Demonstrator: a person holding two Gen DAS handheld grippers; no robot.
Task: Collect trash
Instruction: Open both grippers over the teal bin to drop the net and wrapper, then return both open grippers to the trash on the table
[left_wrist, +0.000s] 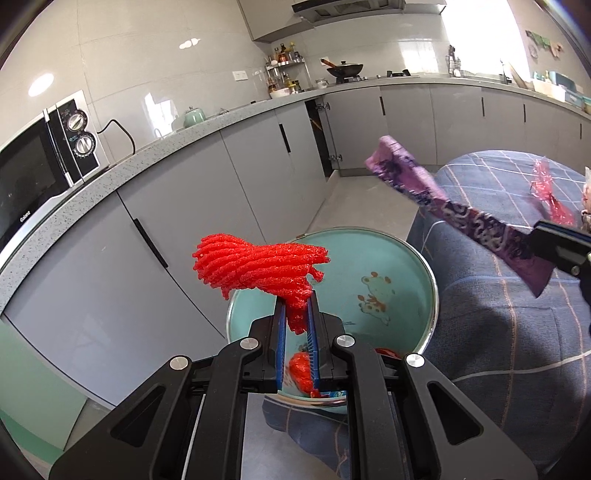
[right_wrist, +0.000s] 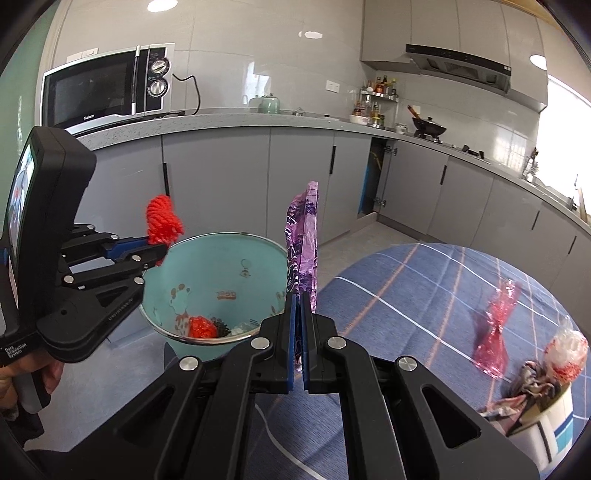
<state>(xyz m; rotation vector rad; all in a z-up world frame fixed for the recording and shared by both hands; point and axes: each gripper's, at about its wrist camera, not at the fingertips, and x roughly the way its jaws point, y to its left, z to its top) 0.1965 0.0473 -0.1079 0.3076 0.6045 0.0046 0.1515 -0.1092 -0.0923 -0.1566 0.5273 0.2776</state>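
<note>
While both pieces of trash are held up near the teal bin, neither has yet been let go. A bunched red foam net is clamped between the blue pads of the left tool, whose jaws are nearly together and pinch it at its lower, narrowed end; the wider part fans out above the bin's rim. It is judged to be very light, soft and springy, so it can be squeezed hard without harm, though it may cling to the ribbed pads when the tool is released. A purple printed wrapper is gripped at its bottom edge by the right tool, which is fully clenched on the thin film. The wrapper stands upright, edge-on, just beside the bin's near rim in the right wrist view. It is taken to be weightless, slick and crinkly, stiff enough to hold its shape yet likely to flutter or drift off line when dropped, so it would best be released low over the opening.

Some red and dark scraps are already seen at the bottom of the bin. On the checked blue cloth of the tabletop, a pink cellophane wrapper lies well apart from the bin; being flat and slippery, it would be best pinched at its twisted waist.
</note>
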